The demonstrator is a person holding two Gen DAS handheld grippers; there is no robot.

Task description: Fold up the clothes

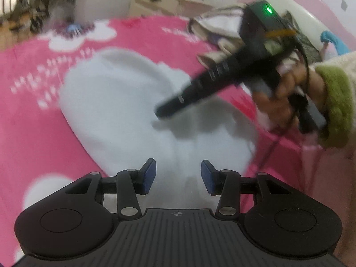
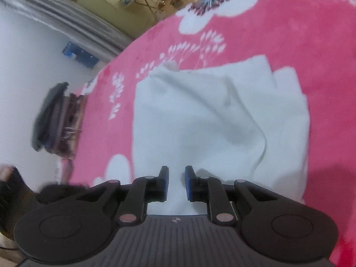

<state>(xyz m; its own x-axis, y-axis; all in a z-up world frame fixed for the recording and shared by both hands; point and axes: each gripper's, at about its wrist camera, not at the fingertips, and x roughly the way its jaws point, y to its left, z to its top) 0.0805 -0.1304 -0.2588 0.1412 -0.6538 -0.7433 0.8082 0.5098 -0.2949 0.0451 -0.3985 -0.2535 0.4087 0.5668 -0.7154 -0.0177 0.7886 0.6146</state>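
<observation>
A white garment (image 1: 138, 102) lies partly folded on the pink flowered bedspread (image 1: 31, 120). My left gripper (image 1: 178, 174) hovers over its near edge, open, with nothing between the blue pads. In the left wrist view my right gripper (image 1: 161, 112) is a blurred black tool held by a hand (image 1: 282, 102), its tip just above the cloth's middle and casting a shadow. In the right wrist view the garment (image 2: 211, 120) shows layered folds at the far right. My right gripper (image 2: 176, 182) stands over it, the jaws narrowly apart and empty.
A pile of beige and white clothes (image 1: 213, 35) lies near the pink headboard (image 1: 311, 4). A cream dresser (image 1: 155, 0) stands beyond the bed. A green-cuffed sleeve (image 1: 333, 102) is at the right. A dark item on a stand (image 2: 51, 115) sits beside the bed's edge.
</observation>
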